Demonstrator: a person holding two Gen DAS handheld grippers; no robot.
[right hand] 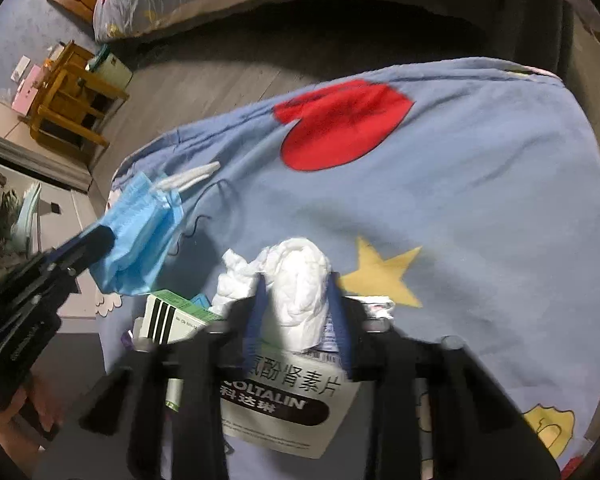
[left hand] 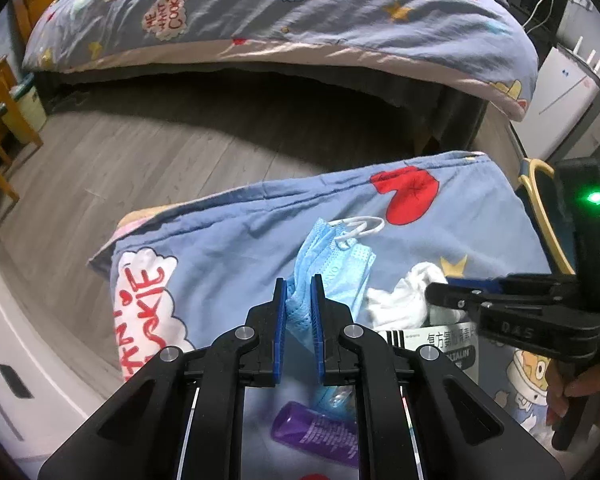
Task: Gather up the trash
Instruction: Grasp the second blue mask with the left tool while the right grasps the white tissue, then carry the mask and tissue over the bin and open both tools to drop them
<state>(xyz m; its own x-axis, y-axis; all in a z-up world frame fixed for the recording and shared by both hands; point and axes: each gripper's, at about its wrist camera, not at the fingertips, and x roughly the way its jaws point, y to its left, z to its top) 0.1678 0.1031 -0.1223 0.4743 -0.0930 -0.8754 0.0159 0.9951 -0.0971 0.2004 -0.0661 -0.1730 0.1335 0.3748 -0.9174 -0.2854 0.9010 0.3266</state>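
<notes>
Nearest the left wrist camera, the left gripper has its blue pads clamped tight on a bunched blue face mask, which hangs free above the cloth, apparently lifted clear for carrying away. Under everything lies the largest thing in reach, a blue cartoon-print quilt draped over a low surface, with the bed far behind across the wooden floor.

On the quilt's near part the remaining trash sits close together, likely gathered for collection: a white medicine box printed COLTALIN, a green-striped box just left of it, and a purple bottle under the left gripper.

The right gripper, to the right of the mask, is closed firmly on a crumpled white tissue, held over the medicine box; I judge both pieces are ready to go to a bin. No bin is clearly identifiable.
</notes>
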